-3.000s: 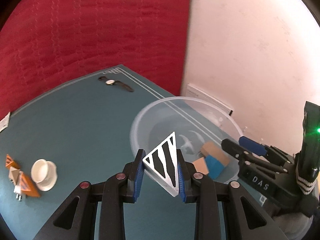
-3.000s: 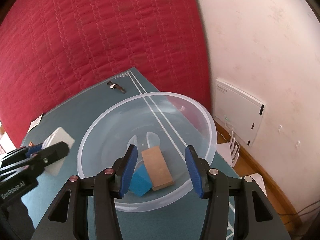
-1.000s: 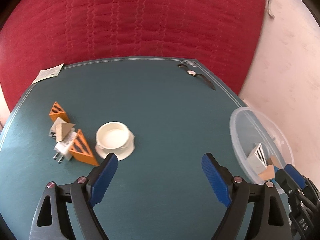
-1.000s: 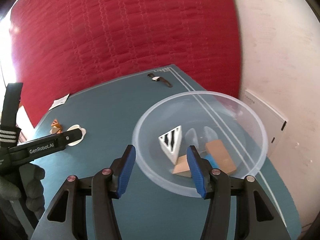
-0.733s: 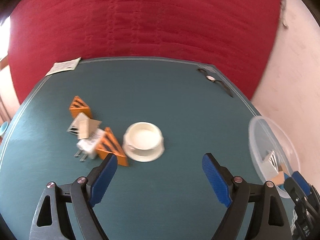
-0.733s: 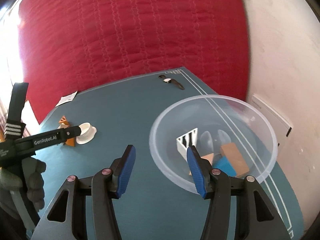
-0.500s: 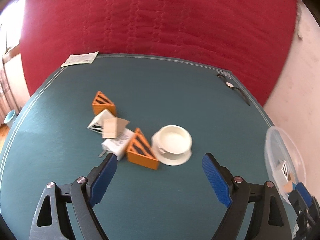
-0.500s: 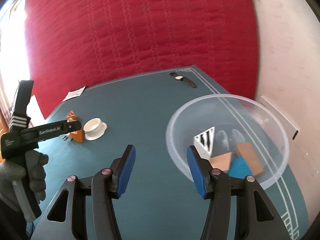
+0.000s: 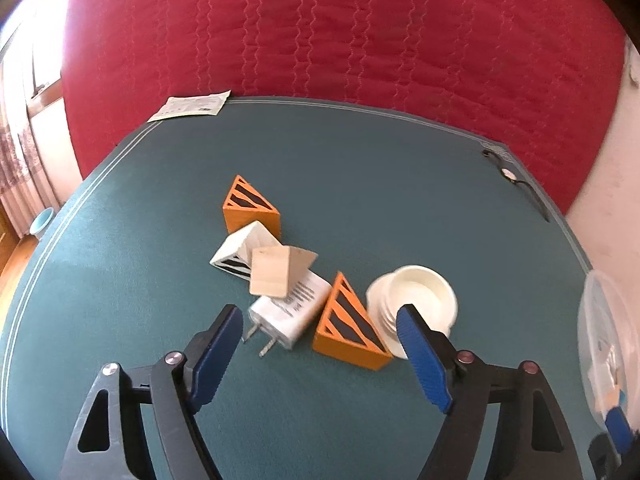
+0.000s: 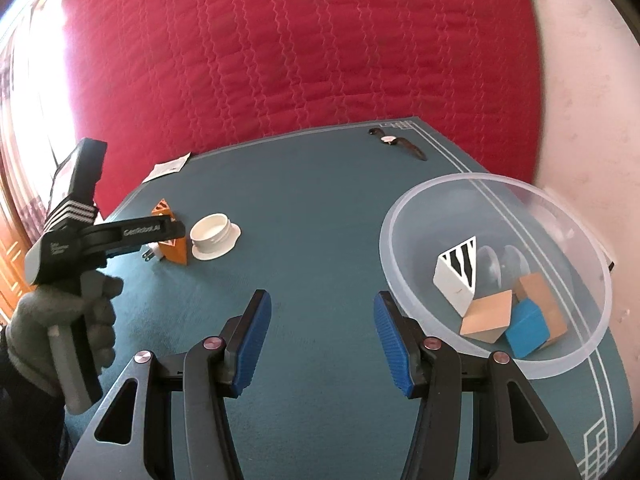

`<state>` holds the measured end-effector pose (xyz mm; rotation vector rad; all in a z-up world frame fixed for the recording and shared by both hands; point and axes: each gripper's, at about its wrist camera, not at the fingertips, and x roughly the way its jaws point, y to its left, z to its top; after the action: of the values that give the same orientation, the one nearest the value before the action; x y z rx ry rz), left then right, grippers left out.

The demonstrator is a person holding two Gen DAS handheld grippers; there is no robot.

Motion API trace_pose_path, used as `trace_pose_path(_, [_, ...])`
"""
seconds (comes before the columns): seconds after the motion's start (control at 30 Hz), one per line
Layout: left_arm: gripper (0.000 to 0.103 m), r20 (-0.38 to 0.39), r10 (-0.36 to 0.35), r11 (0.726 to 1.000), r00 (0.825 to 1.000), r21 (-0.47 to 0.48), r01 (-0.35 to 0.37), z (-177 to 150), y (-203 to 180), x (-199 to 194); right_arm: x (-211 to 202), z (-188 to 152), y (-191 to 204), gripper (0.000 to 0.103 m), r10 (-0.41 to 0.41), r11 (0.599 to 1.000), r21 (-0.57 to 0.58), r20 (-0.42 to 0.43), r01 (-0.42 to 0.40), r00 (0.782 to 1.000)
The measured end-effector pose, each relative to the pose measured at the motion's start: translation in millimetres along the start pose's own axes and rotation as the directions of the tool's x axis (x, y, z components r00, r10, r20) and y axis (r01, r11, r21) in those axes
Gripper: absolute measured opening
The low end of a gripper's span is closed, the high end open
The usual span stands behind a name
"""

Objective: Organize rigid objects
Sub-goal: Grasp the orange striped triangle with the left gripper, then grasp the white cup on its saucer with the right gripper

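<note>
The left tongs [image 9: 320, 354] hung over the near side of the desk [image 9: 360, 184], empty, its jaws wide but just narrowing, framing a plug [image 9: 286, 316] and an orange wedge [image 9: 348, 330] without touching either; the right tongs [image 10: 320, 332] stood partly open and empty beside the bowl [image 10: 424, 204] at the desk's right edge, which already held a white wedge [image 10: 456, 276], two wooden blocks and a blue one.

The main risk lay in how tightly the remaining pieces were packed; a wood block [image 9: 272, 272] leaned across the plug and a second white wedge [image 9: 236, 250], so lifting the plug would likely topple it; the orange wedge touched a white dish [image 9: 416, 294], and a jaw coming down on that side could knock the dish aside or ride up on its rim; the wedge's sloped faces might also squirt out of a pinch taken across them; closing around both plug and wedge at once would probably grip neither firmly; a further orange wedge [image 9: 248, 210] sat behind the pile, toward the far edge.
</note>
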<state>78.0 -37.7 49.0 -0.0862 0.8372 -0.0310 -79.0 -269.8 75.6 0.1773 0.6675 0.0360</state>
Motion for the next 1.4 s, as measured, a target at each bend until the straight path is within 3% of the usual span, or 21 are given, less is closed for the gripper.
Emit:
trace_pose_path(0.27, [0.082,-0.019,0.062,0.998,0.998,-0.022,-0.062,2.0,12.3,15.1,4.1,-4.5,2.6,0.055,0.007,1.000,-0.004,-0.021,-0.007,1.000])
trace_pose_path(0.83, [0.081,-0.033,0.083,0.996,0.996,-0.039,-0.084,-21.1,51.2,-2.6,11.1,-7.9,12.0,0.055,0.025,1.000,-0.016,-0.045,-0.026,0.999])
trace_pose_path(0.97, [0.072,-0.034,0.072,0.997,0.997,-0.023,-0.072,-23.5,53.1,-5.3,12.9,-8.1,18.5,0.055,0.029,0.999,-0.030,-0.050,-0.030,0.998])
trace_pose_path(1.1, [0.053,-0.026,0.051,0.999,0.998,-0.006,-0.051,-24.4,52.6,-6.6,14.9,-8.1,26.1,0.055,0.036,0.998,-0.049,-0.059,-0.039,0.998])
trace_pose_path(1.4, [0.031,-0.014,-0.018,1.000,1.000,0.006,0.018,-25.4,54.0,-9.8,25.6,-1.9,40.2,0.055,0.111,0.993,-0.037,-0.113,-0.116,0.987])
